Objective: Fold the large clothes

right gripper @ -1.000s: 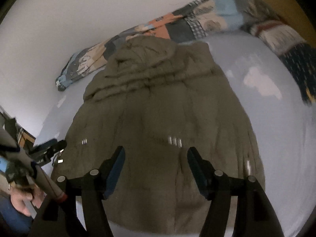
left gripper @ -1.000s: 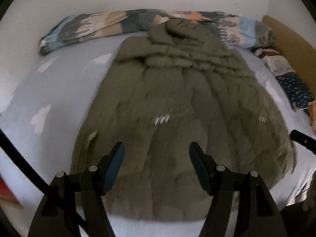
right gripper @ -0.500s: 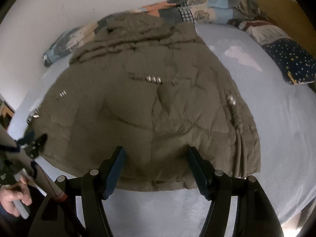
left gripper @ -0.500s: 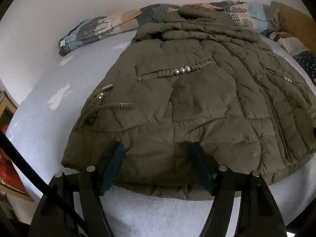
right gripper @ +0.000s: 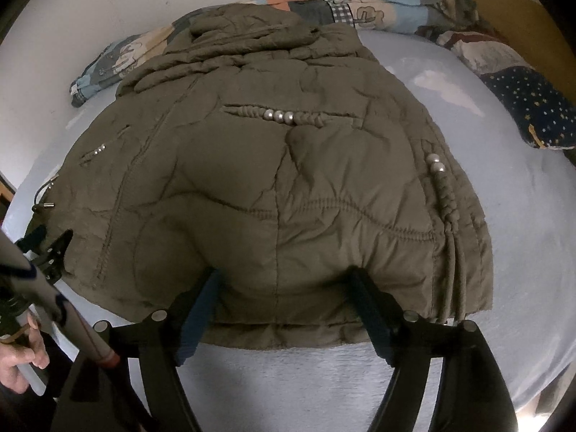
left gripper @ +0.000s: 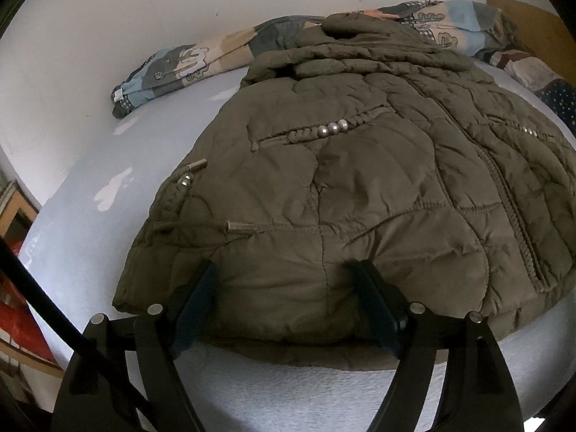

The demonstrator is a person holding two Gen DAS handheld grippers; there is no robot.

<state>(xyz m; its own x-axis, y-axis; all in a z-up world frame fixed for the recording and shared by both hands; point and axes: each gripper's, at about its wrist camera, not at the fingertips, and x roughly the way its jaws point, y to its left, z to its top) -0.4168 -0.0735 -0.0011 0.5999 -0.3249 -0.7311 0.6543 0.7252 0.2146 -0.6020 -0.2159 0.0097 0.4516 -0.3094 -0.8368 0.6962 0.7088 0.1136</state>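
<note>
we see an olive-green quilted jacket (left gripper: 360,194) lying flat on a bed (left gripper: 90,165) covered with a pale blue sheet. the jacket's shell is puffy and creased, with stitched seams, braided cord trim carrying round metal beads (left gripper: 333,129), and drawcords ending in metal tips (left gripper: 239,227). its hood is bunched at the far end, against a rolled patchwork blanket (left gripper: 172,72) that runs along the white wall. a dark star-print pillow (right gripper: 532,108) lies to the right of the jacket.

our left claw (left gripper: 284,284) is spread wide, one finger on each side of a bulge in the near hem; the fingertips press into the padding, and nothing is clamped between them. our right claw (right gripper: 284,288) is equally wide open, with its fingertips sunk into the hem near the jacket's right corner, and it also grips nothing. in the right wrist view, the left claw appears at the jacket's left hem corner, with the person's hand (right gripper: 21,356) on its handle.

compared with one second ago, both claws have descended from well above the jacket to hem level, so the garment now fills both views. half a second ago the fingertips were already at the hem; they now sit deeper in the padding. the claw opening is unchanged throughout.
</note>
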